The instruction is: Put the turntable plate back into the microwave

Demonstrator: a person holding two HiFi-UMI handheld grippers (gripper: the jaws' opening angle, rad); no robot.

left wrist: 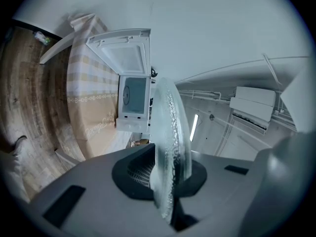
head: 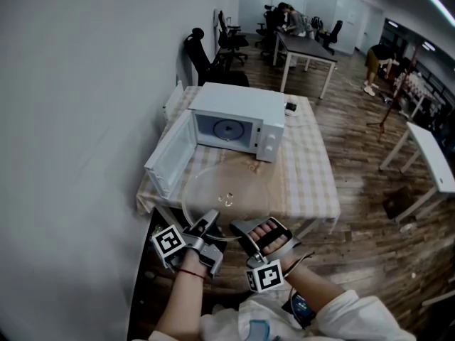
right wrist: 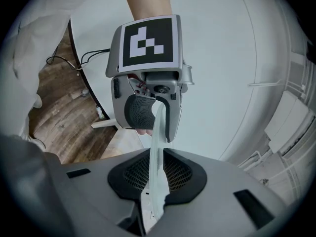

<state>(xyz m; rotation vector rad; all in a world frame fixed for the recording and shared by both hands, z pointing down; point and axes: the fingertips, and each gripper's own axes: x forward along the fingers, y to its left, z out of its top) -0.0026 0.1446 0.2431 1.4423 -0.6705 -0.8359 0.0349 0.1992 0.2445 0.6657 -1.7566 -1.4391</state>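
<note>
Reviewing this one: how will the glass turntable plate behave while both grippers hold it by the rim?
Probably stiff: the plate shows a flat disc shape though the left gripper and right gripper pinch only its near rim. Likely slippery: smooth clear glass sits edge-on between the pads. Probably fragile if it slipped onto the table.

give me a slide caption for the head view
Left tongs and right tongs hold the turntable plate before the open microwave.

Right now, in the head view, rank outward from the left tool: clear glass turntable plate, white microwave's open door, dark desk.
1. Clear glass turntable plate, held by left tool.
2. White microwave's open door, ahead left.
3. Dark desk, far back.
</note>
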